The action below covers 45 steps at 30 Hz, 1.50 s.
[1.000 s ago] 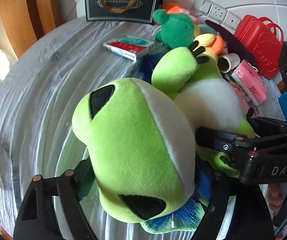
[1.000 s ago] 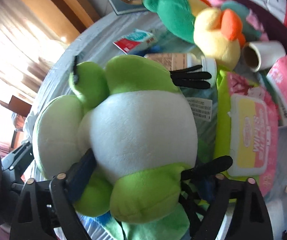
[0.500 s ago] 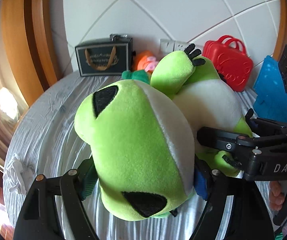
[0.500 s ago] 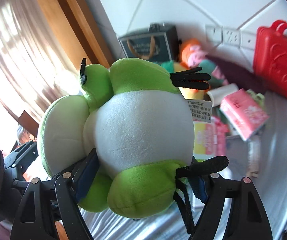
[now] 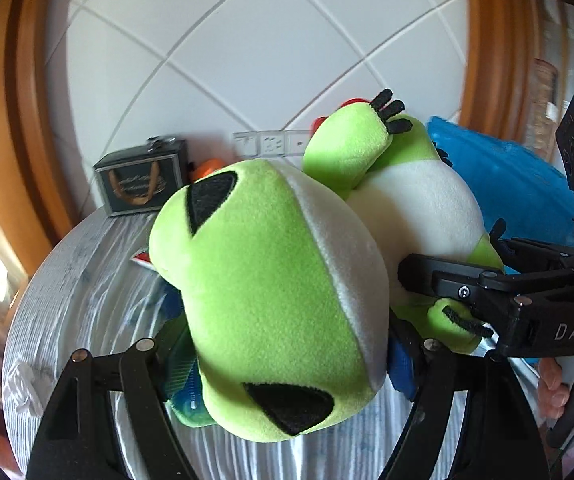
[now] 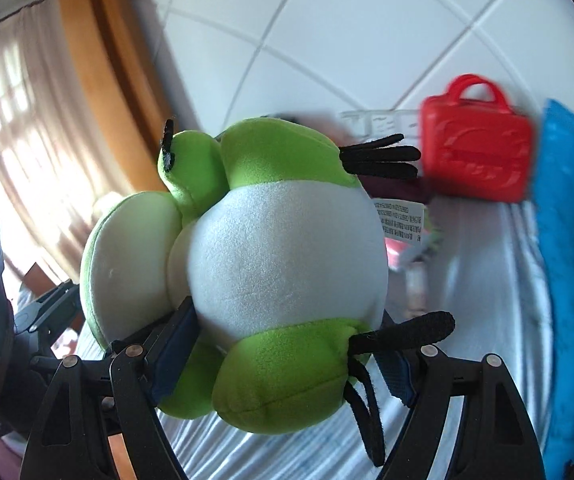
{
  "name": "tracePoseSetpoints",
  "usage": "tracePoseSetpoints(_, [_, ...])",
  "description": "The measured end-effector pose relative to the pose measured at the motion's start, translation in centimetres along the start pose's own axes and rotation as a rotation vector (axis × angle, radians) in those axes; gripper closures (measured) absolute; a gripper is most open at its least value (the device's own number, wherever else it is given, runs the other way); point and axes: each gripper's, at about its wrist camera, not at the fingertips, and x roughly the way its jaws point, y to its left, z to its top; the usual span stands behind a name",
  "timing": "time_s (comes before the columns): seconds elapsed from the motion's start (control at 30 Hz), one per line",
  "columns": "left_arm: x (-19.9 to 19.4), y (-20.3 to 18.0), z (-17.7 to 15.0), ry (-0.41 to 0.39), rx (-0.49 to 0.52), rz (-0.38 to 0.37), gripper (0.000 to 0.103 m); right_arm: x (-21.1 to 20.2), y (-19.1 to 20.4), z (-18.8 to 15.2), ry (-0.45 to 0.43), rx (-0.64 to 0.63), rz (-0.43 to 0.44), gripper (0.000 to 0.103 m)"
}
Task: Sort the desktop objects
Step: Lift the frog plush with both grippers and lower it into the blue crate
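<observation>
White tiled wall (image 5: pixel 247 40) behind – wooden frame (image 5: pixel 19 120), curtain (image 6: pixel 15 120), wall sockets (image 5: pixel 271 143) low down.

Frog plush (image 5: pixel 271 292) fills space betw. both jaw pairs. Ahead-left of L tool: bare cloth (image 5: pixel 83 280), box (image 5: pixel 143 184) beyond. Ahead-right of R tool: red case (image 6: pixel 477 160), blue panel (image 6: pixel 571 264) block.
</observation>
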Motion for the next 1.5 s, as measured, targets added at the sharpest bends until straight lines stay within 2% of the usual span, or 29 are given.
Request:
tracePoseSetpoints(0.17, [-1.6, -2.1, 0.1, -0.035, 0.058, -0.109, 0.025, -4.8, 0.1, -1.6, -0.053, 0.053, -0.113, 0.022])
tracePoseSetpoints(0.4, [-3.3, -8.2, 1.6, -0.091, 0.145, -0.270, 0.025, -12.0, -1.6, -3.1, -0.139, 0.126, -0.271, 0.022])
tracePoseSetpoints(0.63, [-5.5, -17.1, 4.8, -0.169, 0.237, -0.376, 0.024, -20.2, -5.4, -3.4, -0.268, 0.173, -0.387, 0.022])
tracePoseSetpoints(0.77, [-5.4, -23.5, 7.0, -0.199, 0.261, -0.415, 0.023, -25.1, -9.4, -3.0, -0.324, 0.168, -0.447, 0.022])
tracePoseSetpoints(0.9, [-5.5, -31.7, 8.7, -0.234, 0.266, -0.429, 0.023, -29.3, -14.5, -2.7, -0.360, 0.149, -0.469, 0.022])
tracePoseSetpoints(1.03, [-3.7, -38.5, 9.8, -0.201, 0.263, -0.420, 0.021, -32.5, -21.4, -3.0, -0.347, 0.152, -0.470, 0.022])
tracePoseSetpoints(1.2, [-0.6, -47.0, 10.0, -0.088, 0.253, -0.400, 0.020, -34.4, -29.2, -5.0, -0.285, 0.187, -0.452, 0.022])
tracePoseSetpoints(1.37, [1.6, -52.3, 9.8, 0.000, 0.253, -0.390, 0.018, -36.3, -36.6, -7.1, -0.258, 0.268, -0.439, 0.018])
tracePoseSetpoints(1.5, [2.5, -56.0, 9.5, 0.019, 0.281, -0.367, 0.018, -37.7, -40.3, -8.0, -0.263, 0.309, -0.507, 0.016])
